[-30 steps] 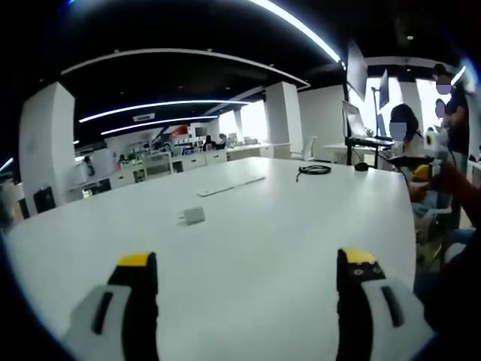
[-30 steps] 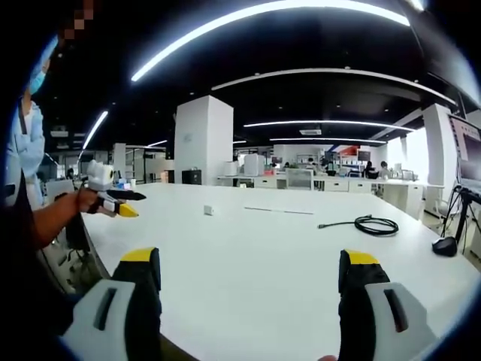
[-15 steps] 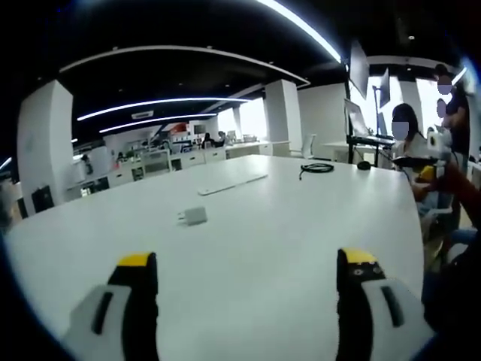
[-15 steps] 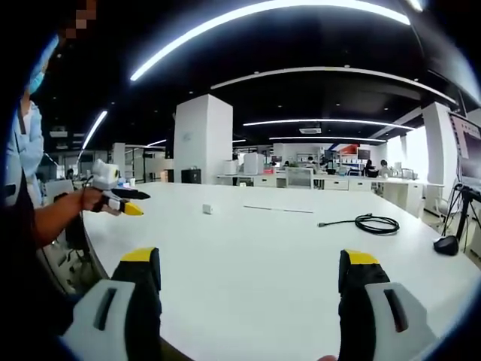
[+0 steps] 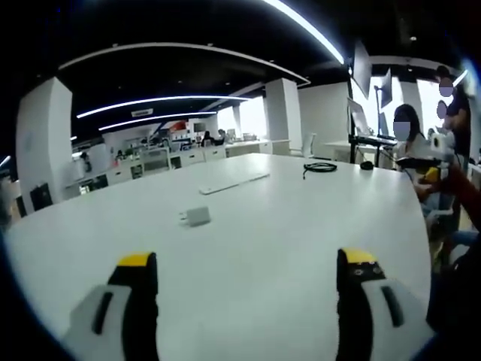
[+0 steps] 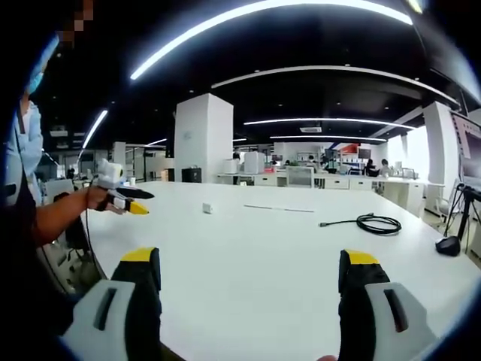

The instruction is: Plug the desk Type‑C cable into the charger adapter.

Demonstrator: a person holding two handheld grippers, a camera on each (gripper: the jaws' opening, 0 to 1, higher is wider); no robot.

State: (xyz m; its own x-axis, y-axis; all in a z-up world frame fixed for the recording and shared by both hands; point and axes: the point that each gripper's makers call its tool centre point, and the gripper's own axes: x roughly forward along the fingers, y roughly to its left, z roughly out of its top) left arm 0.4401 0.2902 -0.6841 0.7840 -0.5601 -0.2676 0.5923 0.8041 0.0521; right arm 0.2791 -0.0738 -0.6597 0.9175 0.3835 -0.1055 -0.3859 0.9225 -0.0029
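The white surface (image 5: pixel 301 248) carries all the task items; nothing on it is in your grasp.

Black Type-C cable (image 6: pixel 372 222): it lies coiled at about 2 o'clock in the right gripper view, its plug end running out toward 9 o'clock. In the left gripper view the same coil sits far off at 1 o'clock.

Charger adapter (image 5: pixel 197 216): a small white block, flat on the surface at about 11 o'clock in the left gripper view, well apart from the cable. A long thin white strip (image 5: pixel 233 183) lies beyond it.

Left gripper (image 5: pixel 248 263): jaws wide, nothing between them, above the near surface. Right gripper (image 6: pixel 248 263): jaws wide, likewise empty.

Judgement: you are at the approach step; no pickup is made. The next move calls for you to take the adapter with the left jaws, seize the cable close behind its plug with the right, then align plug and port.
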